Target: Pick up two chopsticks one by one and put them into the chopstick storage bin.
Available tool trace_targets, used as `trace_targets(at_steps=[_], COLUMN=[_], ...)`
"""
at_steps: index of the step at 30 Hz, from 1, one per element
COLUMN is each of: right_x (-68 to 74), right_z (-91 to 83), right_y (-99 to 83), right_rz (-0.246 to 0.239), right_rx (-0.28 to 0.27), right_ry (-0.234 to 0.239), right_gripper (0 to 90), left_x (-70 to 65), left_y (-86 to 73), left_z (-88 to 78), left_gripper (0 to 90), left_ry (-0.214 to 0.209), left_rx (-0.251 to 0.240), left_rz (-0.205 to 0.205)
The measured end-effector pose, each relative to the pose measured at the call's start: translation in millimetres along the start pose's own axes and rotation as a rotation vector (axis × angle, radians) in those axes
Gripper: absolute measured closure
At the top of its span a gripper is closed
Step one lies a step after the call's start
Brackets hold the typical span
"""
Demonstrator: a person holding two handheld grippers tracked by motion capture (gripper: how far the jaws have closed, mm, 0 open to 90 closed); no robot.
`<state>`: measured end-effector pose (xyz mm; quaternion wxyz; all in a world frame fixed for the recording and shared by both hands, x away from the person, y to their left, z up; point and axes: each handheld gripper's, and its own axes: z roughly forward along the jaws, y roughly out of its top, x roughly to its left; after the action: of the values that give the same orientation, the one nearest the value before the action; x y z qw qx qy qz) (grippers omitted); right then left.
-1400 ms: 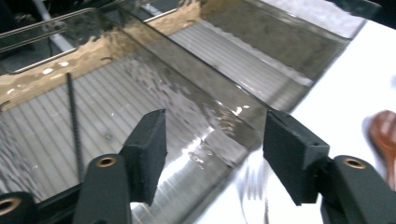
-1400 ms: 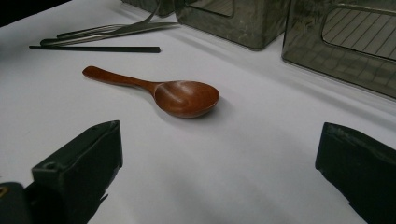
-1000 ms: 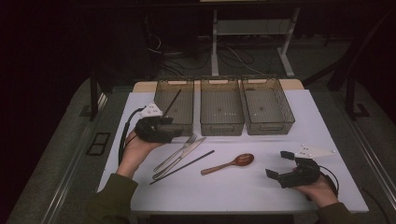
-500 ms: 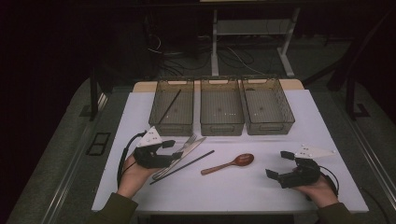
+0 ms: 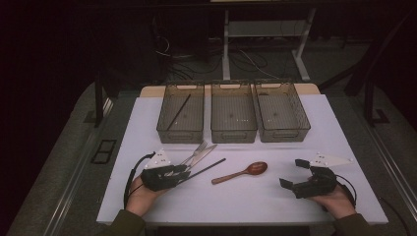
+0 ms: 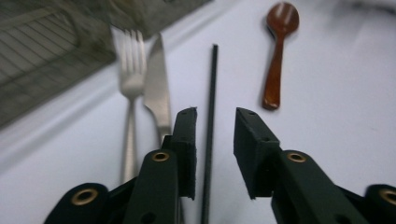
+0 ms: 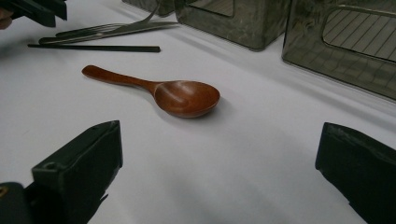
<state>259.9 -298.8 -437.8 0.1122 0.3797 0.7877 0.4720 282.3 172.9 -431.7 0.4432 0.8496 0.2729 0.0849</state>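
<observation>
Left gripper (image 6: pixel 215 116): low over the white table (image 5: pixel 246 201), jaws just been closing and now narrow, with a gap left between them.
Black chopstick (image 6: pixel 211 93): lies flat on the table, running up between the left jaws; the pads sit either side of it, close but not pressing it.
Fork (image 6: pixel 130 74) and knife (image 6: pixel 156 93): side by side just beside the chopstick, on the left in the left gripper view.
Wooden spoon (image 5: pixel 243 173): near the table's middle, between the two grippers.
Right gripper (image 5: pixel 291 173): resting near the table's right front, jaws spread wide, nothing between them.
Three bins (image 5: pixel 233 133): in a row at the back; the left one holds a second chopstick (image 5: pixel 178 112).
</observation>
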Motion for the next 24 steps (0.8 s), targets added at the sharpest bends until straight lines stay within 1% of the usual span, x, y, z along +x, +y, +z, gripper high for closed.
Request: trace_targets(at_steps=[4, 5, 9, 10, 12, 14, 16, 18, 20, 24], right_x=[-0.3, -0.3, -0.1, -0.2, -0.3, 0.0, 0.1, 0.0, -0.1, 0.0], right_z=[0.2, 0.3, 0.5, 0.3, 0.3, 0.4, 0.4, 0.3, 0.3, 0.5], right_y=[0.0, -0.1, -0.1, -0.1, 0.0, -0.1, 0.0, 0.0, 0.0, 0.0], right_rz=[-0.001, -0.001, -0.002, -0.003, -0.002, -0.001, -0.002, -0.002, -0.002, 0.0], right_rx=[0.002, 0.003, 0.004, 0.004, 0.003, 0.003, 0.001, 0.001, 0.001, 0.003], right_ry=[0.001, 0.001, 0.001, 0.002, 0.001, 0.001, 0.001, 0.001, 0.001, 0.001], right_gripper=[0.2, 0.2, 0.2, 0.2, 0.2, 0.2, 0.2, 0.2, 0.2, 0.2], left_x=[-1.1, -0.8, -0.1, 1.4, 1.9, 3.2, 3.3, 3.9, 4.0, 4.5], left_y=[-1.4, -1.6, -3.2, -3.3, -4.4, -6.3, -7.7, -8.4, -8.6, -8.8], left_z=[7.9, 9.3, 13.4, 13.2, 14.4, 16.2, 17.9, 18.9, 19.0, 18.7], left_gripper=[73.0, 74.0, 77.6, 78.0, 78.4, 78.4, 79.1, 80.3, 81.6, 83.2], left_ry=[-0.005, -0.005, -0.006, -0.003, -0.002, -0.002, 0.0, -0.001, 0.002, 0.005], left_rx=[0.054, 0.067, 0.082, 0.099, 0.104, 0.114, 0.121, 0.125, 0.125, 0.13], left_rz=[0.011, 0.007, -0.006, 0.01, -0.001, -0.002, -0.012, -0.006, -0.013, -0.002])
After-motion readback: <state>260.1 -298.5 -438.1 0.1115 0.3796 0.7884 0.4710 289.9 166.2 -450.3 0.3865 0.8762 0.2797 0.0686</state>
